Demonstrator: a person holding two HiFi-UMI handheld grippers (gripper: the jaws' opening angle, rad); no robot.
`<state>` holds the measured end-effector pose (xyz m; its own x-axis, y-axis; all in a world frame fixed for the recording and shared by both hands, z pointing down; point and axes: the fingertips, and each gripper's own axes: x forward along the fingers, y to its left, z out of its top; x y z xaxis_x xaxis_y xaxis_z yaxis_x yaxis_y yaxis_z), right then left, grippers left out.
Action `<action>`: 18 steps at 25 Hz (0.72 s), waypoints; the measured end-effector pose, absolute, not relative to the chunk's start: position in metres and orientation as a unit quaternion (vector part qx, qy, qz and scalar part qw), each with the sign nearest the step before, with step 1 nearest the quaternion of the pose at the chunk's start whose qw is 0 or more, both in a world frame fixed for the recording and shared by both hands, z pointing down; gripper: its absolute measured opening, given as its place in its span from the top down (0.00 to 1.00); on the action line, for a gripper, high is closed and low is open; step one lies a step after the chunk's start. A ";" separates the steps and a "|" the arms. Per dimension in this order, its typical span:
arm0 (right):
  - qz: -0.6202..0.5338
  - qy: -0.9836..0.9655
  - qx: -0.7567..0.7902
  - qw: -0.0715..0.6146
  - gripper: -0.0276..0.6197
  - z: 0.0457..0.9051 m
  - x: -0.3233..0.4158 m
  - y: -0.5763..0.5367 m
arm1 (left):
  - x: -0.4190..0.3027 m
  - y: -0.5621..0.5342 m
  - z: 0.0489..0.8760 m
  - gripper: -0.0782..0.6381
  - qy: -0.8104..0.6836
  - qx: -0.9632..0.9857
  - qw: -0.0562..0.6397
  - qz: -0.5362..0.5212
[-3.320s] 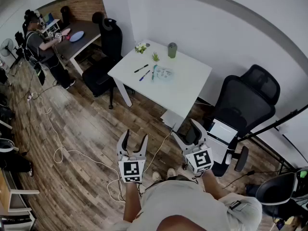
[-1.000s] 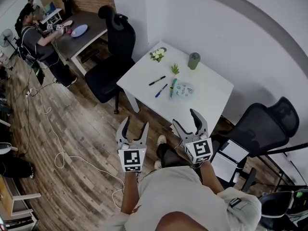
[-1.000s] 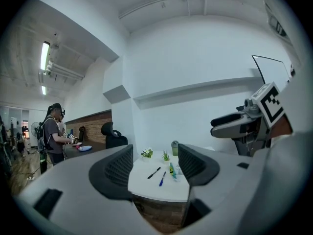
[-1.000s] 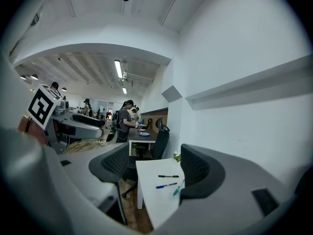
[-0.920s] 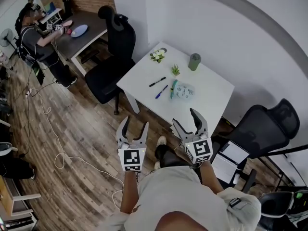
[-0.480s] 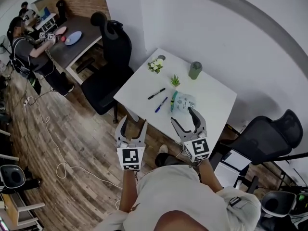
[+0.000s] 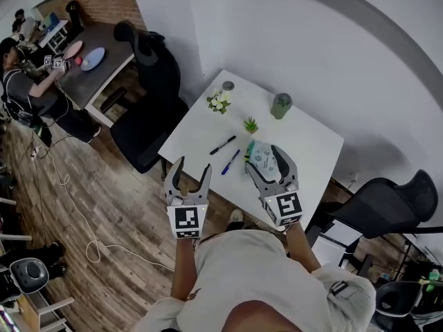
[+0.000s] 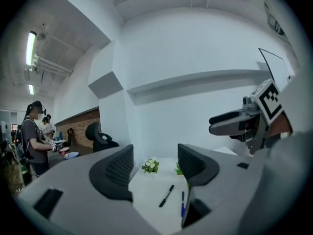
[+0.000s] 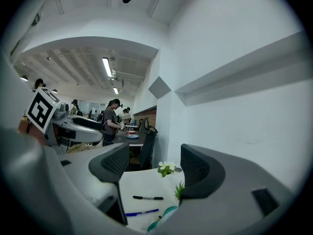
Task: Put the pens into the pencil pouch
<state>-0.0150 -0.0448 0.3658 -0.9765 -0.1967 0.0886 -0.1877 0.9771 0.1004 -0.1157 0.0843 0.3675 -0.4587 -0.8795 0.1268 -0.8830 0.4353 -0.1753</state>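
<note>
Head view shows the left gripper (image 7: 192,166) and right gripper (image 7: 266,159) spread, empty, near the worktop (image 7: 308,144); black pen (image 7: 223,144), blue pen (image 7: 230,162), pencil pouch (image 7: 261,159), print illegible.

The person is holding both arms out in front, side by side. The left gripper (image 7: 193,173) is pointing forward, its jaws standing wide apart with nothing between the pads. The left marker cube (image 7: 185,220) is sitting just behind those jaws. The right gripper (image 7: 264,159) is pointing the same way, slightly ahead of the left jaws, its own jaws likewise spread and empty. The right marker cube (image 7: 284,208) is sitting behind them. The left forearm (image 7: 181,268) and right forearm (image 7: 298,245) are running back from the jaws toward the torso.
</note>
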 end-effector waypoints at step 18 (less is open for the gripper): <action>-0.027 -0.981 0.173 0.077 0.45 0.383 -0.069 -0.095 | -0.187 0.009 0.388 0.50 -0.794 0.597 0.016 0.115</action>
<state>-0.0687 -0.0948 0.3835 -0.9279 -0.3446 0.1425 -0.3361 0.9384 0.0803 -0.1873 0.0093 0.3879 -0.2870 -0.9439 0.1631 -0.9514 0.2611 -0.1631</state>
